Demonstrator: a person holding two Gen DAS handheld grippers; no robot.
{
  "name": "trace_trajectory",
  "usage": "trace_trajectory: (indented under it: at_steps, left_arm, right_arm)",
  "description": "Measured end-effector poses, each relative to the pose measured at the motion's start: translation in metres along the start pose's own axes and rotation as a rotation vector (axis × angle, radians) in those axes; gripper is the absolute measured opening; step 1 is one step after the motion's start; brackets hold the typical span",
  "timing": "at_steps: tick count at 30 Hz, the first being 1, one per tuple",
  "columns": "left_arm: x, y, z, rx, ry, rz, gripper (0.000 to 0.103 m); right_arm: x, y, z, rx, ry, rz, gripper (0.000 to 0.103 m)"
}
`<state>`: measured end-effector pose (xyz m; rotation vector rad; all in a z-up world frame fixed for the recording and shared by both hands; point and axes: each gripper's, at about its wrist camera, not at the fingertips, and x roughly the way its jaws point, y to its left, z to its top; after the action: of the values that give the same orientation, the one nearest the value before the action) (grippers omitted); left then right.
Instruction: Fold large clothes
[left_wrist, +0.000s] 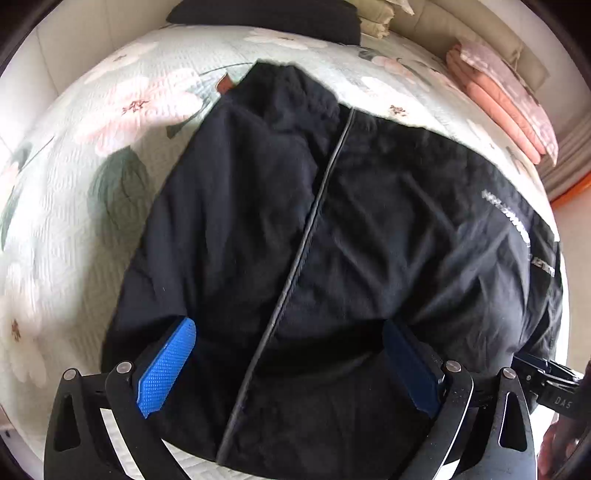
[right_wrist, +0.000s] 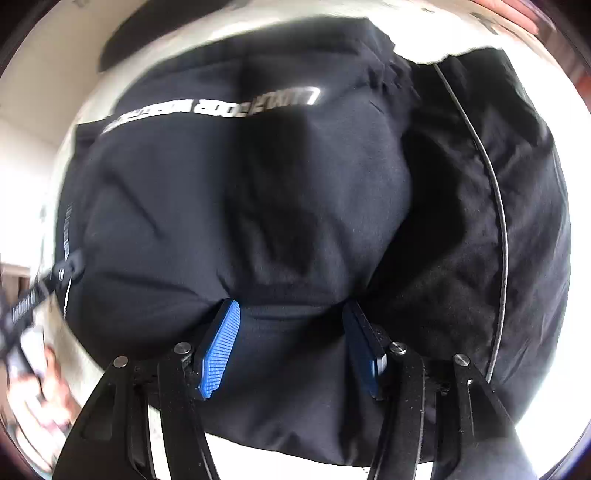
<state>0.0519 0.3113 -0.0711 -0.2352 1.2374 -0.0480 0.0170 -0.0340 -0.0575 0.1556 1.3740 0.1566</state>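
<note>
Black jacket (left_wrist: 332, 229): spread on the bed (left_wrist: 74, 229), over a floral quilt, collar toward the far side, front zipper (left_wrist: 306, 236) running down its middle, white lettering (left_wrist: 517, 229) along the sleeve on my right. My left tongs (left_wrist: 290, 360): blue pads (left_wrist: 166, 369) set wide apart, near hem of the jacket lying between them with the zipper crossing the gap; whether either pad touches the cloth I cannot tell. My right tongs (right_wrist: 291, 343): pads also wide, dark cloth bulging between them; grip not evident, view blurred. White lettering (right_wrist: 214, 107) reads upside down in the right view, zipper (right_wrist: 495, 206) at the right side. Stack of folded pink cloth (left_wrist: 498, 107): far right corner of the bed, apart from the jacket. Dark folded item (left_wrist: 266, 14): at the head of the bed, beyond the collar
</note>
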Motion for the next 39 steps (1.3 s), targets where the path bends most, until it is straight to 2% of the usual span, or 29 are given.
trace_trajectory:
  at_steps: [2,3,5,6,9,13,14,18,21,23,25,26,27,30,36,39]
  left_arm:
    - [-0.014,0.008,0.004,0.070,-0.018,0.077,0.100]
    - [-0.017,0.013,0.008,0.088,-0.001,0.105,0.100]
    - [-0.030,0.025,0.019,0.090,0.013,0.120,0.098]
    - [-0.036,0.029,0.024,0.084,-0.001,0.115,0.098]
    - [-0.058,0.038,0.050,0.084,-0.042,0.041,0.098]
    - [-0.049,0.039,0.078,0.152,-0.003,-0.088,0.098]
    - [-0.044,0.038,0.081,0.154,0.012,-0.111,0.098]
    - [-0.002,0.046,0.091,0.096,0.150,-0.303,0.098]
    - [0.024,0.056,0.091,0.064,0.208,-0.376,0.098]
    - [0.039,0.064,0.089,0.031,0.225,-0.396,0.098]
    - [0.055,0.072,0.088,-0.010,0.215,-0.379,0.098]
    - [0.061,0.075,0.088,-0.031,0.216,-0.398,0.098]
    - [0.070,0.079,0.086,-0.067,0.235,-0.450,0.098]
    - [0.095,0.078,0.079,-0.105,0.323,-0.598,0.098]
    - [0.113,0.050,0.071,-0.057,0.375,-0.735,0.098]
    - [0.120,0.032,0.070,-0.014,0.383,-0.729,0.098]
  right_arm:
    - [-0.025,-0.009,-0.005,-0.032,-0.032,-0.027,0.059]
    - [-0.043,-0.017,-0.008,-0.049,-0.064,-0.039,0.060]
    - [-0.076,-0.035,-0.013,-0.053,-0.131,-0.056,0.063]
    - [-0.090,-0.048,-0.014,-0.041,-0.158,-0.070,0.070]
    - [-0.112,-0.086,-0.009,-0.009,-0.202,-0.112,0.084]
    - [-0.104,-0.120,0.005,0.031,-0.179,-0.117,0.084]
    - [-0.098,-0.128,0.010,0.041,-0.173,-0.102,0.084]
    - [-0.062,-0.154,0.022,0.091,-0.125,-0.030,0.084]
    - [-0.035,-0.170,0.024,0.117,-0.086,0.030,0.084]
    - [-0.019,-0.182,0.023,0.148,-0.070,0.105,0.084]
    - [-0.006,-0.192,0.022,0.195,-0.070,0.167,0.088]
    - [-0.001,-0.197,0.021,0.203,-0.075,0.181,0.094]
    - [0.003,-0.200,0.020,0.203,-0.074,0.188,0.097]
    - [0.016,-0.209,0.022,0.224,-0.055,0.273,0.098]
    - [0.028,-0.220,0.025,0.221,-0.059,0.421,0.100]
    - [0.029,-0.214,0.025,0.189,-0.040,0.517,0.088]
